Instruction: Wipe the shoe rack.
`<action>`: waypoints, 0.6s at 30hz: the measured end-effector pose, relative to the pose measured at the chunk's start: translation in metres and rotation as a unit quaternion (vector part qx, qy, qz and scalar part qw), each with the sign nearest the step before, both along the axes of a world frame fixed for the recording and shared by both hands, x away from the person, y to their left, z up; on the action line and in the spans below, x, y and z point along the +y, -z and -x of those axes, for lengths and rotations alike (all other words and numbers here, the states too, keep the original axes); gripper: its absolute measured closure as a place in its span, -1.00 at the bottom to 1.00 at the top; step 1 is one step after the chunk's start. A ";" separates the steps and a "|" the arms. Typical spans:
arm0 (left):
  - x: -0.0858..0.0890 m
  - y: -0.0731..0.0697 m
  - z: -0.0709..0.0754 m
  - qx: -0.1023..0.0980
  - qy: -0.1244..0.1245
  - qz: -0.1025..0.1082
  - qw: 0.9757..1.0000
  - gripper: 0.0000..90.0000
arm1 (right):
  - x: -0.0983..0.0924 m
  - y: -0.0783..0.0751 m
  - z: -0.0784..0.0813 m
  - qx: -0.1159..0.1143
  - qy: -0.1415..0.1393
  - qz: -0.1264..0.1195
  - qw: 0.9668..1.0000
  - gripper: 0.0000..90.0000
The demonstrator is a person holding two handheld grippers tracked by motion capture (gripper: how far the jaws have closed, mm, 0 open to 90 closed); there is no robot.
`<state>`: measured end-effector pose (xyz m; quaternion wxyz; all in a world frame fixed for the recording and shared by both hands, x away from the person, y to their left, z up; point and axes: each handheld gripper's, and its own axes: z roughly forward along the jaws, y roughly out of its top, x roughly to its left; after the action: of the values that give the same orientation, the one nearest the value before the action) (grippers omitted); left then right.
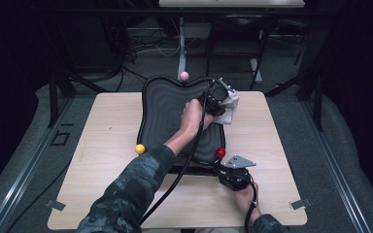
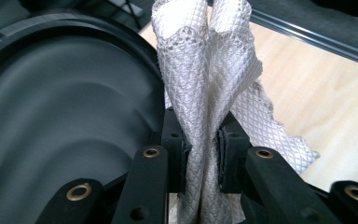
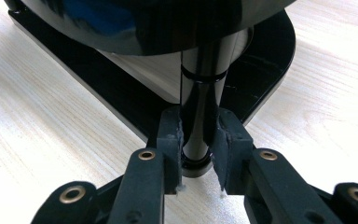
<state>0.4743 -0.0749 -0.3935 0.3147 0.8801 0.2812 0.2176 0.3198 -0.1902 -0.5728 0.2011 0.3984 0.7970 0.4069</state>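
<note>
Wiping the black tray while its stand is held steady.
The left gripper (image 2: 200, 156) is clamped on a white cloth (image 2: 209, 70) at the far right rim of the tray (image 1: 167, 114); the right gripper (image 3: 196, 154) is closed on the stand's post (image 3: 200, 107) at the near corner. Nothing lies in the tray. Next, likely drag the cloth across its ribbed surface.
</note>
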 end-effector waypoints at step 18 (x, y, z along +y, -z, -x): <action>0.012 -0.022 -0.045 -0.003 -0.088 0.011 0.996 0.71 | 0.000 0.001 -0.001 -0.001 -0.001 -0.004 1.000 0.65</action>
<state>0.5197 -0.0629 -0.3718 0.3051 0.8476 0.3590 0.2441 0.3203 -0.1899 -0.5737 0.1992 0.3980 0.7956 0.4110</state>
